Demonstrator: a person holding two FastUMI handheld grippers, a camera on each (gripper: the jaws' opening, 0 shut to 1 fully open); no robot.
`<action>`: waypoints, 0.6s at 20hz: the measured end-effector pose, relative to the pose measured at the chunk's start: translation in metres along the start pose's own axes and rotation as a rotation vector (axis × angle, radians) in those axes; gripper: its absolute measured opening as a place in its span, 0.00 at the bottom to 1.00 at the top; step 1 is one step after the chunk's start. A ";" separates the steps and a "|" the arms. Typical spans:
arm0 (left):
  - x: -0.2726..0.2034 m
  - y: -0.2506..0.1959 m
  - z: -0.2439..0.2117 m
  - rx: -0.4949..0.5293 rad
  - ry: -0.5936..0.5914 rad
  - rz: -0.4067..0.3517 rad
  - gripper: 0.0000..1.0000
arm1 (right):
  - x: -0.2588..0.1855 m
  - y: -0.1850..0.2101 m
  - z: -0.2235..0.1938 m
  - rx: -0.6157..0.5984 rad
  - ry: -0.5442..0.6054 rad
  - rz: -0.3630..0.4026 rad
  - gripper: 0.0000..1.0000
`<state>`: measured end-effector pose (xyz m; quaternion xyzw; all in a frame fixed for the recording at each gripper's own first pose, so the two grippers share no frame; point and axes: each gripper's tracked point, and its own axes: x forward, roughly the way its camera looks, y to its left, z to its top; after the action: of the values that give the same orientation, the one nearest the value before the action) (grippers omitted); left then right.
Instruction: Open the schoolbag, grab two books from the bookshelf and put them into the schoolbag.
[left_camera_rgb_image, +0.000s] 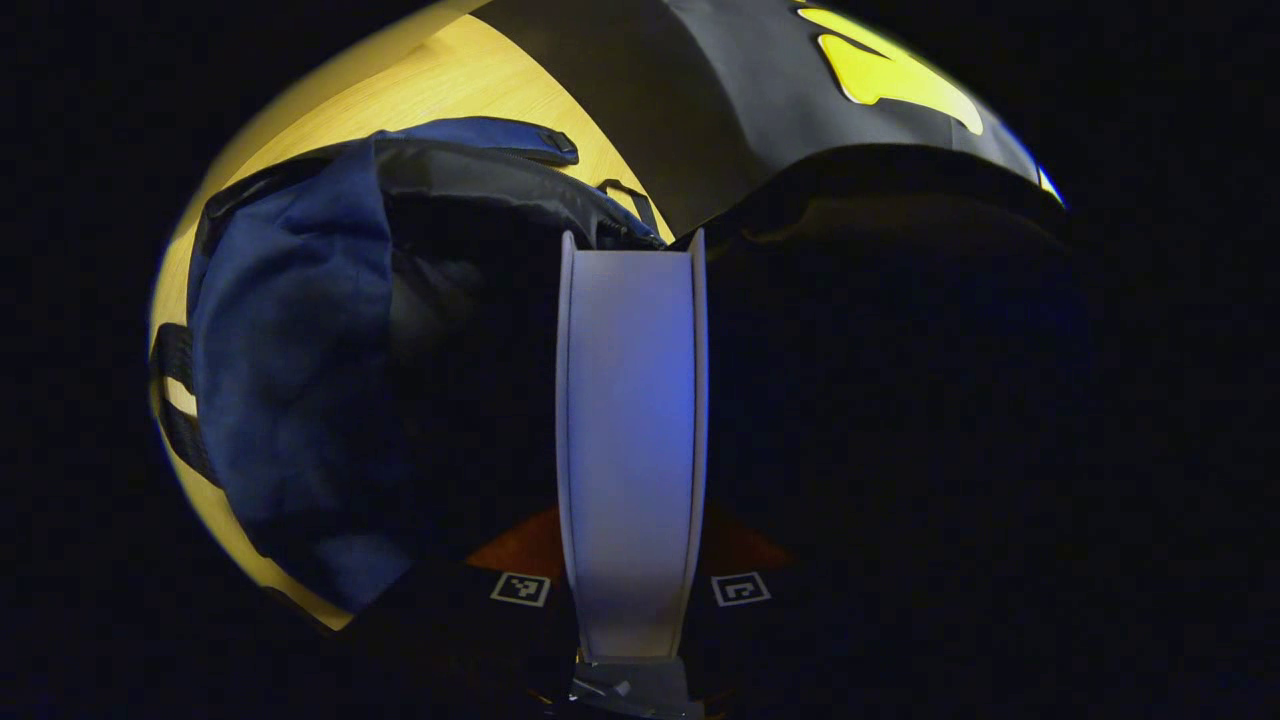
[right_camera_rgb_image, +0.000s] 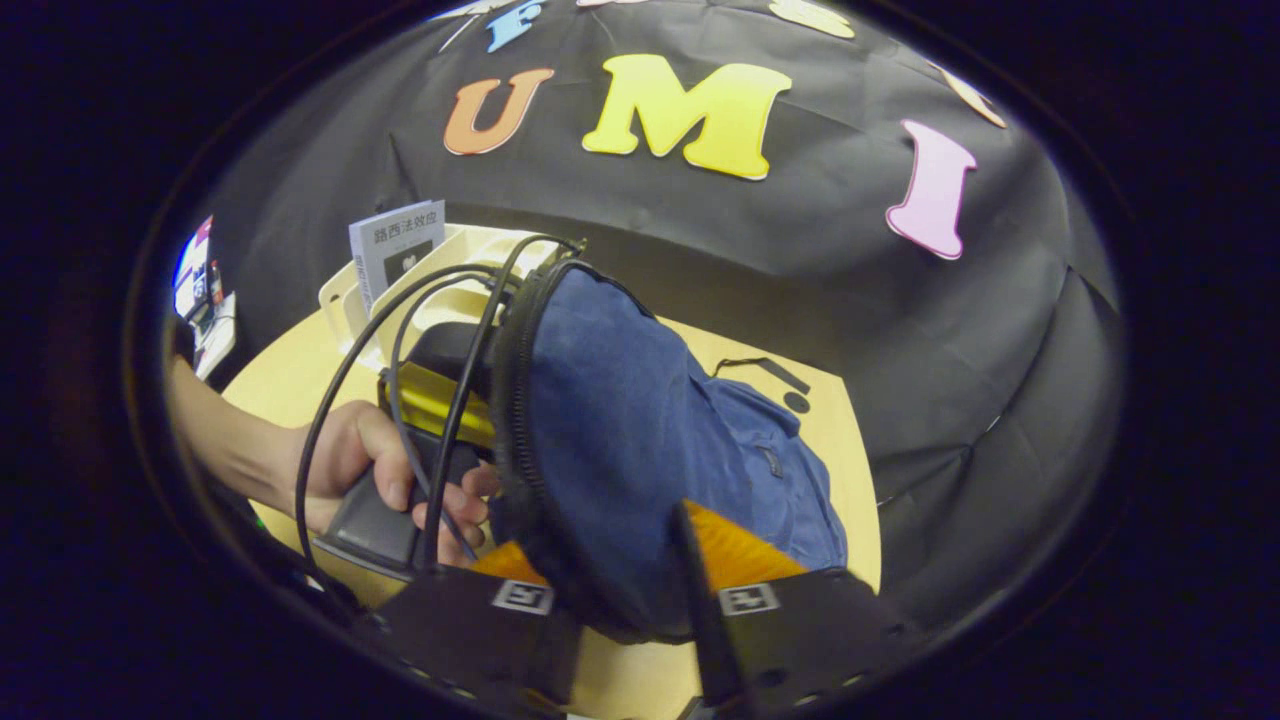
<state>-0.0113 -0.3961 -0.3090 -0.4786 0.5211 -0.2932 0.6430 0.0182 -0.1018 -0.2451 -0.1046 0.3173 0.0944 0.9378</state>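
Left gripper view: my left gripper (left_camera_rgb_image: 632, 420) grips a pale book (left_camera_rgb_image: 632, 400) edge-on, fingers clenched on its covers, its long axis pointing straight ahead toward the blue schoolbag's (left_camera_rgb_image: 290, 340) dark opening, which lies just left of it on the bench (left_camera_rgb_image: 470, 80). Right gripper view: my right gripper (right_camera_rgb_image: 640, 590) clamps the bag's zippered rim, holding the mouth up; another book (right_camera_rgb_image: 395, 245) stands in the bookshelf (right_camera_rgb_image: 345, 295) behind.

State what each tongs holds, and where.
Left tongs grip a book by its near end. Right tongs pinch the schoolbag at its open zipper rim.
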 end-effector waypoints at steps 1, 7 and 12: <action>0.001 0.002 0.000 -0.013 -0.001 -0.008 0.44 | 0.000 -0.006 0.002 -0.003 -0.002 0.000 0.20; 0.024 0.028 -0.006 -0.073 0.042 -0.004 0.48 | -0.006 -0.041 0.016 0.098 0.011 0.005 0.02; -0.020 0.071 -0.018 -0.075 0.170 0.350 0.88 | -0.008 -0.060 0.017 0.189 0.022 0.003 0.01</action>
<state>-0.0427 -0.3580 -0.3666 -0.3781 0.6593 -0.1965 0.6195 0.0361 -0.1560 -0.2188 -0.0161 0.3354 0.0641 0.9398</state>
